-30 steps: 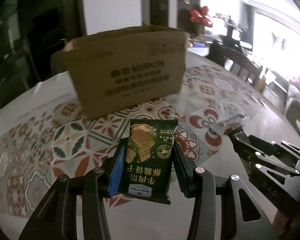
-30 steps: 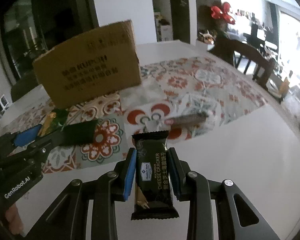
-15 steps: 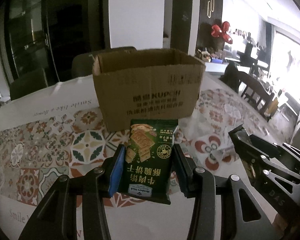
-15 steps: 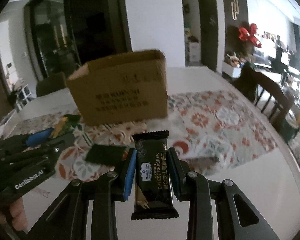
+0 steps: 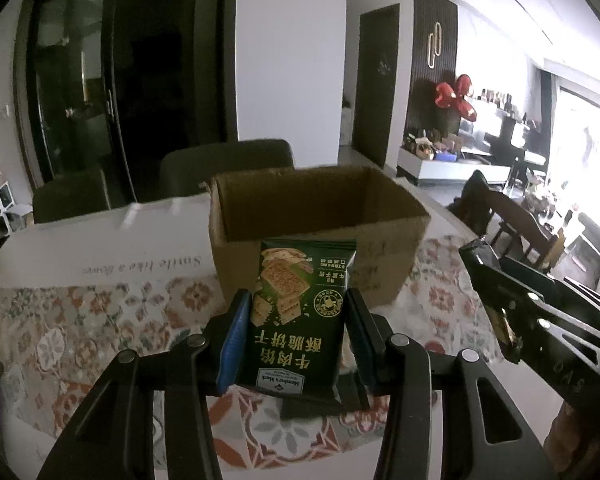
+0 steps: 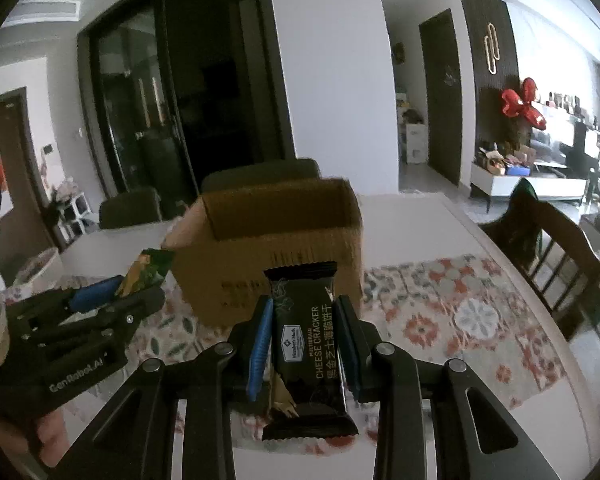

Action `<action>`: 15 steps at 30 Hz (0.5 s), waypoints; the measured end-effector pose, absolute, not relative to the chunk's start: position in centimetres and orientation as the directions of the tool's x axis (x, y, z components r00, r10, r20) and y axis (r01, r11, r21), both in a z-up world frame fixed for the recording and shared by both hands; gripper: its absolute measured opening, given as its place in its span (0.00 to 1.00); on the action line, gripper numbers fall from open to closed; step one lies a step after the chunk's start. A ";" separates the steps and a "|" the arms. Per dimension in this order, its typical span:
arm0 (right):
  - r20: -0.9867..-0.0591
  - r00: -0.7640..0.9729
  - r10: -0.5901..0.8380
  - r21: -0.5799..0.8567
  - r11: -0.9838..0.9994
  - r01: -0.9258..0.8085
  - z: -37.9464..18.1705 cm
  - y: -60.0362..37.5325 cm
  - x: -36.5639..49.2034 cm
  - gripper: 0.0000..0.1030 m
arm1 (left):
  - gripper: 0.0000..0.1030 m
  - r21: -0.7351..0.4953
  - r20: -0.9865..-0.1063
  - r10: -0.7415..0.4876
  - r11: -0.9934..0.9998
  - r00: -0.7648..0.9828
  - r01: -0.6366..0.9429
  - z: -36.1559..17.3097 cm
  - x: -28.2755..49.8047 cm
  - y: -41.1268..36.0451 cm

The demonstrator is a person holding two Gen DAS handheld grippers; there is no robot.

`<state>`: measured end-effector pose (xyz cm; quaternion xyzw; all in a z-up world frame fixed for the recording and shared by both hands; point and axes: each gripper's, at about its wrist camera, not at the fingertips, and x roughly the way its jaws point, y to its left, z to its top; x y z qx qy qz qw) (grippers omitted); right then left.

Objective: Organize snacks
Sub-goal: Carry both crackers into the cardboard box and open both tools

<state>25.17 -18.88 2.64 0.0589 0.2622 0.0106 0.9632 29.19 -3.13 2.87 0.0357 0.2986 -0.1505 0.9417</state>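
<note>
1. The left gripper (image 5: 296, 340) clamps a green cracker packet (image 5: 300, 312) above the patterned surface (image 5: 100, 340).
2. The right gripper (image 6: 304, 340) clamps a black cheese cracker bar (image 6: 308, 344).
3. Beyond both stands an open cardboard box (image 5: 320, 208).

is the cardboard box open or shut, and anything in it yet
Open: the cardboard box has no top cover and its inner walls show. Its floor is hidden, so contents cannot be told.

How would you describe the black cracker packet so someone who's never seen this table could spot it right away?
Find the open cardboard box on the patterned tablecloth. In front of it, two tongs each hold up a snack; the black packet is clamped in the right tongs. It is narrow, black and reads CHEESE CRACKER, whereas the green packet in the left tongs is wider and pictures crackers.
</note>
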 end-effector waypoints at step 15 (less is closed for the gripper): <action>-0.444 0.887 0.123 0.122 0.990 -0.076 6.3 -19.1 33.1 0.32 | 0.45 0.005 -0.523 -0.257 0.953 0.813 0.304 6.0 34.9 -3.6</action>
